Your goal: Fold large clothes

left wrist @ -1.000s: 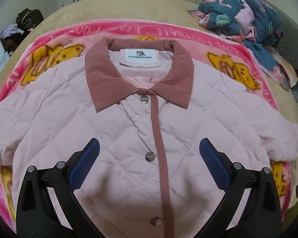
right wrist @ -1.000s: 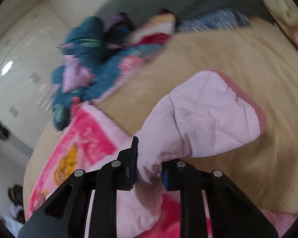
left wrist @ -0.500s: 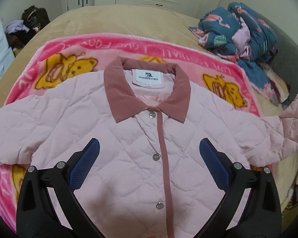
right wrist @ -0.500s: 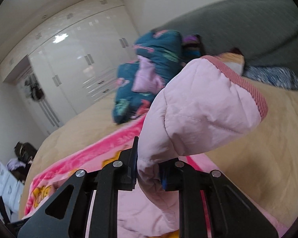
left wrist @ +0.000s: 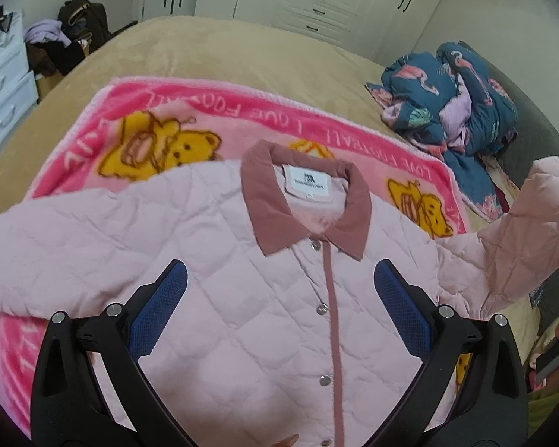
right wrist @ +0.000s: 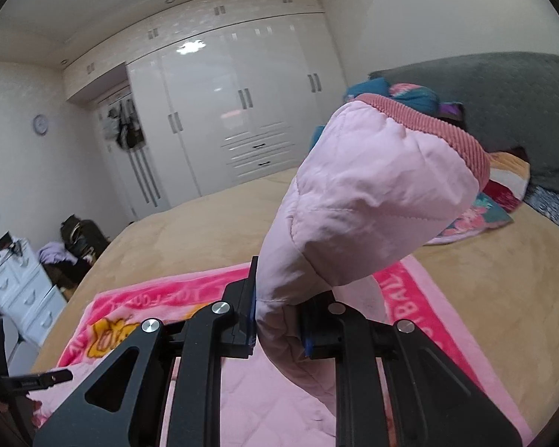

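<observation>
- On the pink blanket (left wrist: 160, 111) over the bed lies the quilted jacket (left wrist: 212, 260), buttoned, collar toward the far edge.
- Left gripper (left wrist: 279, 309) hovers above it, jaws apart.
- Right gripper (right wrist: 277, 320) is clamped on the sleeve (right wrist: 372, 201), lifted off the blanket.

Left claw (left wrist: 279, 305) wide open, empty; right claw (right wrist: 277, 320) clamped tight, raised

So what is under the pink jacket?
The jacket lies on a pink bear blanket, which lies on the tan bed. The blanket shows around the collar and shoulders; the part under the body is covered. The right gripper holds one sleeve up.
</observation>
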Demonstrator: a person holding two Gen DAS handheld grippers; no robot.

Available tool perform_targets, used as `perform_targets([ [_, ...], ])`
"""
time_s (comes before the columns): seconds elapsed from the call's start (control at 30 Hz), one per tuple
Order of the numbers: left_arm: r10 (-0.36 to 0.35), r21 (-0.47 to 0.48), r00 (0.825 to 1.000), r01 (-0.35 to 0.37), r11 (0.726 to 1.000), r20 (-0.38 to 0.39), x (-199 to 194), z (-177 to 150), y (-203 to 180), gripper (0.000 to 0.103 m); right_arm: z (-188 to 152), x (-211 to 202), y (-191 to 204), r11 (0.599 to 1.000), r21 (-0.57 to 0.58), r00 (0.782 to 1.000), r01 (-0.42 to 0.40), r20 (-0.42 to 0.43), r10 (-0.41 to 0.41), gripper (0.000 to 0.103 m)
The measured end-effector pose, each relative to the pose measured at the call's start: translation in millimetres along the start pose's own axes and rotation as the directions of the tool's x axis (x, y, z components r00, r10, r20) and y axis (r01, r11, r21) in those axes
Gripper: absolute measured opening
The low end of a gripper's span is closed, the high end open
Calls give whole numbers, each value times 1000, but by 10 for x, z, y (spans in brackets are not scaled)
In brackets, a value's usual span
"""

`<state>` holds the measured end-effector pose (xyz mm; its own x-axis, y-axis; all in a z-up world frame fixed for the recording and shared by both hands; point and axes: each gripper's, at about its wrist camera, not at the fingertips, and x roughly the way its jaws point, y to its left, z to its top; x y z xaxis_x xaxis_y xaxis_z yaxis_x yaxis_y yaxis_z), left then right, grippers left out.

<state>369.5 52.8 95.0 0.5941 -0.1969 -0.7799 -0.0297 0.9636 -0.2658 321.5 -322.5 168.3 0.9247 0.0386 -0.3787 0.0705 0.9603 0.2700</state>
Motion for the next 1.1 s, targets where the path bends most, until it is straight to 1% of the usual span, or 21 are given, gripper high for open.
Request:
perform_targets([
  [0.2, -24, -20, 999, 24, 1000, 26, -144, 87, 201, 94, -57, 81, 413, 997, -55, 998, -58, -6, 58, 17],
  [0.33, -42, -26, 999, 42, 999, 20, -151, 86, 271, 94, -98, 180, 611, 994, -68, 996, -84, -17, 83, 17],
  [0.47, -59, -35, 998, 60, 998, 22, -160, 55, 352, 94, -207, 252, 826, 989, -81, 992, -120, -37, 118, 17],
  [0.6, -90, -73, 996, 92, 993, 26, -191, 19, 465, 94, -348, 314, 1030, 981, -84, 984, -173, -62, 169, 17],
  [0.7, -97, -92, 995, 100, 991, 32, -217, -10, 545, 94, -534, 379, 1270, 971, -114, 976, -211, -82, 202, 17],
  [0.77, -89, -111, 995, 93, 990, 45, -249, -37, 622, 94, -649, 413, 1347, 966, -128, 972, -226, -97, 214, 17],
  [0.8, -77, -116, 995, 83, 990, 58, -267, -46, 651, 94, -747, 455, 1414, 962, -135, 968, -236, -115, 221, 17],
  [0.87, -21, -119, 995, 33, 992, 97, -321, -104, 714, 94, -912, 525, 1531, 957, -152, 964, -246, -145, 225, 17],
  [0.93, 9, -128, 994, 5, 992, 105, -323, -160, 780, 94, -1093, 607, 1652, 952, -171, 958, -255, -179, 224, 17],
  [1.0, 1, -149, 995, 14, 989, 98, -283, -229, 872, 94, -1307, 700, 1769, 946, -183, 949, -268, -221, 226, 17],
  [1.1, -42, -189, 997, 53, 981, 61, -169, -309, 992, 94, -1622, 832, 1935, 938, -208, 937, -277, -273, 216, 17],
])
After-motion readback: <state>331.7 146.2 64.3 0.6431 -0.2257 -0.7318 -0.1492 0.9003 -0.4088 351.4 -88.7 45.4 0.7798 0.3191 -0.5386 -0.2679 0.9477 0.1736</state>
